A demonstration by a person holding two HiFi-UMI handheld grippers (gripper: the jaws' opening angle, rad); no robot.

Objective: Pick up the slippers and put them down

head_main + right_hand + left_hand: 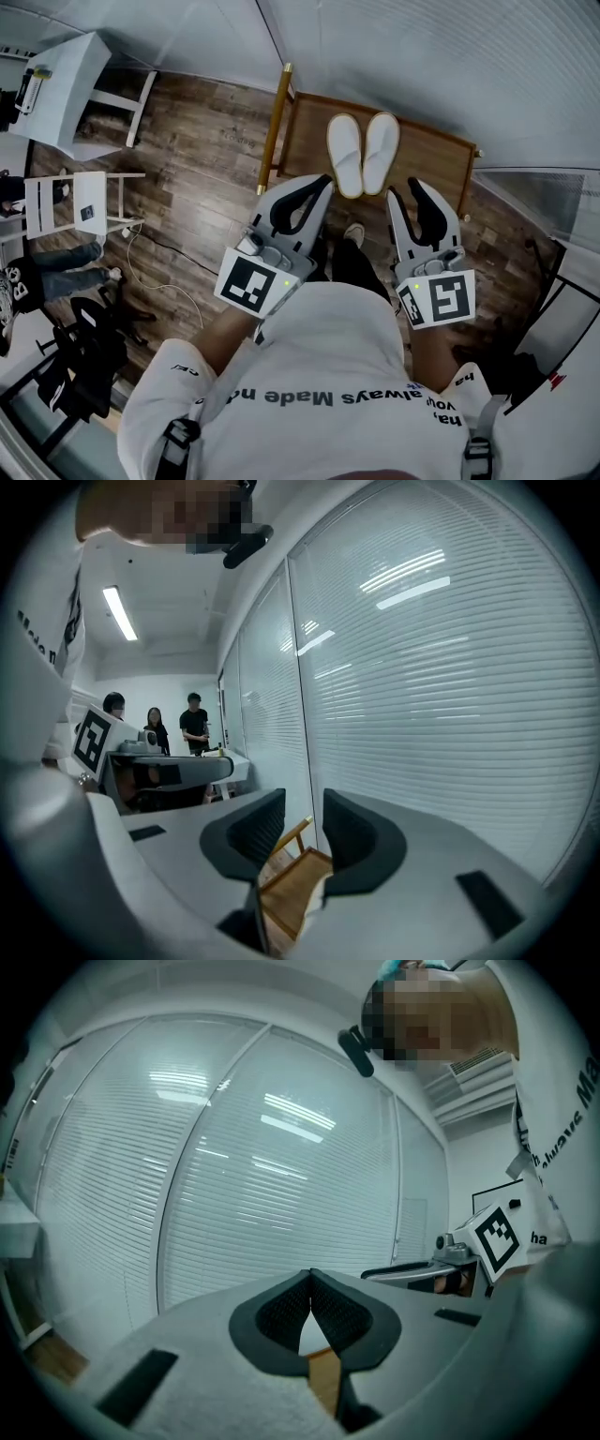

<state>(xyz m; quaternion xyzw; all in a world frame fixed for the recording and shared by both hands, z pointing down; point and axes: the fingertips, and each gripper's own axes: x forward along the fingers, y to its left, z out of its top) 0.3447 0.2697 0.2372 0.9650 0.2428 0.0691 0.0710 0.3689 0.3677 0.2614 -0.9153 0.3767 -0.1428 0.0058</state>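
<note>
While slippers (363, 155) lie on the wooden rack (439, 161), the left hand-held gripper (321, 185) is closed, the right hand-held gripper (405, 190) parted.

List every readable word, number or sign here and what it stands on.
"always Made", upside down, cut off: back of the person's white T-shirt.
"ha": that T-shirt's sleeve.
Square black-and-white codes, no words: cube on the left gripper, cube on the right gripper.
White print on dark clothing at the left edge: too blurred to read.
</note>
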